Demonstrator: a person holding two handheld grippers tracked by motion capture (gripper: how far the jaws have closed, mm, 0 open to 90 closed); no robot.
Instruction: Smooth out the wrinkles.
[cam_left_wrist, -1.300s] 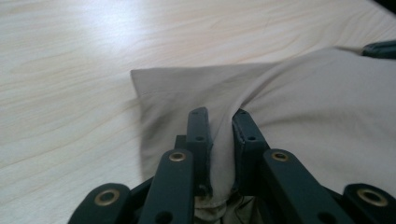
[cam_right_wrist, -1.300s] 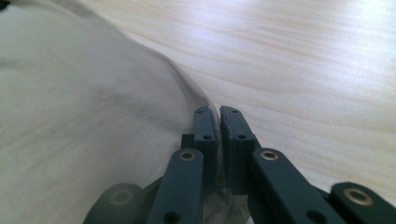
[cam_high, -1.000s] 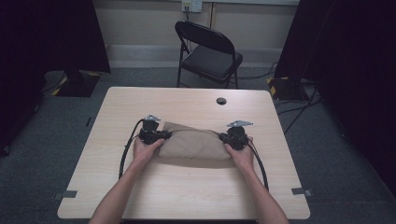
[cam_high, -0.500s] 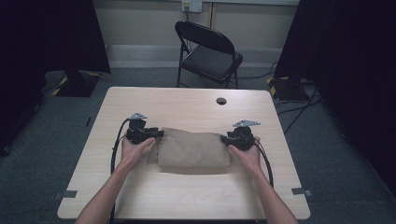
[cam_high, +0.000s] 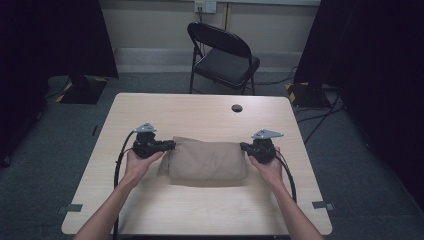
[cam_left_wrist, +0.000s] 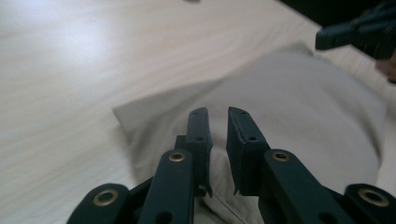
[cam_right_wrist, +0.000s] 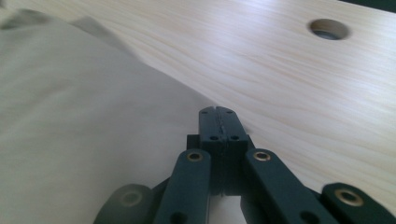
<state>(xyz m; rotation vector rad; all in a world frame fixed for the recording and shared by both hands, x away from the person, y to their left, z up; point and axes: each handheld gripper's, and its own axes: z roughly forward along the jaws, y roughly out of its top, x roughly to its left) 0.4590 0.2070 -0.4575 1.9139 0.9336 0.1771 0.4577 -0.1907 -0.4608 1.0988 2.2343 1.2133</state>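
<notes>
1. The folded cloth (cam_high: 207, 161) lies mid-table (cam_high: 200, 107), its long axis running left to right, with one end toward each hand.
2. The left gripper (cam_high: 172, 145) points inward at the cloth's far left corner. Its jaws have just been closing and a narrow gap is left, with the fabric beneath them rather than plainly pinched.
3. The right gripper (cam_high: 243, 146) meets the far right corner with its jaws fully together. I cannot tell whether any fabric is caught.
4. Neither hand is nearer, so the next move likely depends on both corners.
</notes>
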